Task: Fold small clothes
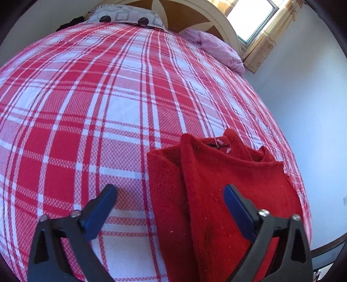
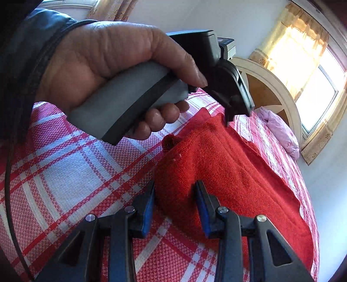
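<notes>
A small red knitted sweater point(image 1: 227, 184) lies partly folded on the red-and-white plaid bedspread point(image 1: 97, 108), near the bed's right edge. My left gripper point(image 1: 171, 193) is open just above it, its right finger point(image 1: 236, 206) over the red knit and its left finger over the plaid. In the right wrist view the sweater point(image 2: 234, 169) lies ahead, and my right gripper point(image 2: 174, 195) is open with its jaws on either side of the sweater's near edge, holding nothing. The left gripper's body point(image 2: 219, 71), in a hand, hangs above the sweater's far end.
A patterned pillow point(image 1: 125, 16) and a pink bundle point(image 1: 216, 47) lie by the curved headboard point(image 1: 195, 13). A curtained window point(image 1: 256, 17) is behind. The bed's right edge drops toward a white wall point(image 1: 314, 130). Plaid bedspread stretches to the left.
</notes>
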The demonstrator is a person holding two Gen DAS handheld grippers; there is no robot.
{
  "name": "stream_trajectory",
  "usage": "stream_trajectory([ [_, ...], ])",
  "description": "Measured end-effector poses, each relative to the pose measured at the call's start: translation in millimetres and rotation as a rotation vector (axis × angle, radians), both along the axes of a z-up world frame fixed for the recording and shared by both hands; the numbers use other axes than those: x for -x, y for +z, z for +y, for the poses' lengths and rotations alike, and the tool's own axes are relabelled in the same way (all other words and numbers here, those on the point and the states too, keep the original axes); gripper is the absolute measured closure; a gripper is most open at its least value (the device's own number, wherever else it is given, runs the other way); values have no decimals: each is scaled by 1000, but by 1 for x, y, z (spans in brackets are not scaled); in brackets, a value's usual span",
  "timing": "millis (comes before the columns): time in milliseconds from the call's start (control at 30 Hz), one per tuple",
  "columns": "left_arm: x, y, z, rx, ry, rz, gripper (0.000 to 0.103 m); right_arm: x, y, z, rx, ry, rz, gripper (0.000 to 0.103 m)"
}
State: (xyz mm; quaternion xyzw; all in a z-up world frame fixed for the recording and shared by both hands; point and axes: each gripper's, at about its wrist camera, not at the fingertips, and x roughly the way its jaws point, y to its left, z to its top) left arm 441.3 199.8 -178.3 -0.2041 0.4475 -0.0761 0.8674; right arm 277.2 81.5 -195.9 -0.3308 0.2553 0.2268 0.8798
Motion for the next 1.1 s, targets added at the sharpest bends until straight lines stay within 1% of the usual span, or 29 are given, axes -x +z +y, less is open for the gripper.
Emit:
stream_trajectory([
  [33, -2, -1, -1, -4, -9, -2, 24, 0, 0, 0, -2, 0, 0, 66],
  [67, -3, -1, -1, -14, -12, 1, 34, -1, 0, -1, -3, 0, 0, 66],
  [133, -4, -2, -2, -23, -20, -4, 46, -1, 0, -1, -5, 0, -1, 67],
  [167, -4, -2, -3, -17, -28, -2, 62, 0, 0, -1, -7, 0, -2, 67],
  [200, -6, -3, -3, -12, -32, 3, 81, 0, 0, -1, -10, 1, -2, 70],
  [233, -6, -4, -3, 17, -40, 4, 85, 0, 0, -1, -11, 1, -3, 74],
  [267, -5, -3, -3, 27, -37, -2, 87, 0, 0, -2, -14, -2, -4, 75],
  [333, -5, 0, -3, 22, -32, -7, 88, 1, 1, -4, -27, -4, -1, 79],
  [433, -5, 6, -1, 50, -23, -7, 89, -1, 10, -13, -87, -4, 18, 81],
  [533, -5, 18, 2, 96, -12, -16, 90, -5, 29, -30, -207, -13, 69, 82],
  [600, -2, 29, -1, 110, -19, -37, 90, -9, 42, -45, -291, -28, 104, 82],
  [667, -1, 41, -7, 113, -31, -62, 90, -12, 56, -59, -350, -42, 105, 82],
  [733, -3, 52, -16, 125, -43, -79, 90, -12, 72, -76, -395, -57, 83, 82],
  [833, -8, 67, -28, 147, -61, -109, 90, -10, 87, -97, -448, -84, 61, 82],
  [900, -11, 81, -43, 157, -81, -137, 91, -11, 96, -119, -501, -114, 56, 82],
  [967, -16, 95, -66, 147, -115, -170, 90, -14, 102, -135, -537, -137, 50, 82],
  [1100, -27, 112, -106, 139, -172, -194, 91, -15, 104, -167, -599, -185, 42, 82],
])
